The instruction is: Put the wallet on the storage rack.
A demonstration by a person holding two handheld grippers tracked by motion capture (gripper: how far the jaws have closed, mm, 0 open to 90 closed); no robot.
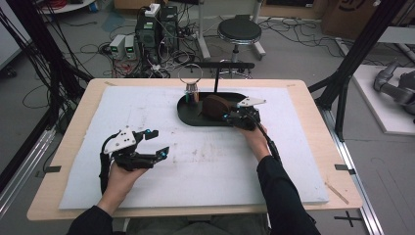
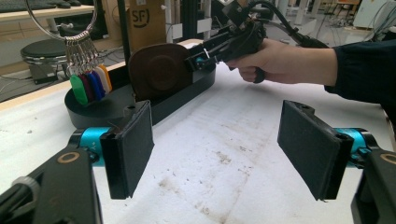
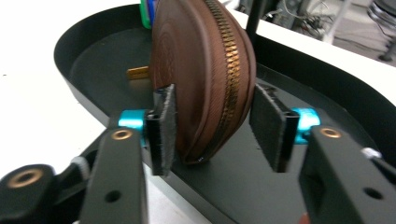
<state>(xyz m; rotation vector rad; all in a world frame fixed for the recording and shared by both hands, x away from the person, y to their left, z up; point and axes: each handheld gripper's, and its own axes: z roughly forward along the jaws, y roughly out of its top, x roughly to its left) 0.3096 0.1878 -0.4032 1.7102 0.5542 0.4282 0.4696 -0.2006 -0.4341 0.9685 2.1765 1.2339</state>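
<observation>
A round brown zip pouch (image 1: pixel 215 105) (image 3: pixel 201 70) stands on edge in a black oval tray (image 1: pixel 188 117) (image 3: pixel 93 51) at the far middle of the white mat. My right gripper (image 1: pixel 227 117) (image 3: pixel 215 126) reaches over the tray's near rim with the pouch between its pads. The left pad lies against the pouch and a gap shows at the right pad, so the jaws stand open. My left gripper (image 1: pixel 157 142) (image 2: pixel 219 144) hovers open over the mat at the near left with nothing between its jaws. Its view shows the pouch (image 2: pixel 159 70) and the right gripper (image 2: pixel 201 58) beyond.
A metal key ring with coloured tags (image 1: pixel 191 88) (image 2: pixel 88 84) hangs at the tray's left end. A black post with a crossbar (image 1: pixel 217 78) rises behind the tray. The white mat (image 1: pixel 205 161) covers a wooden table. A stool (image 1: pixel 239 32) and cables lie on the floor beyond.
</observation>
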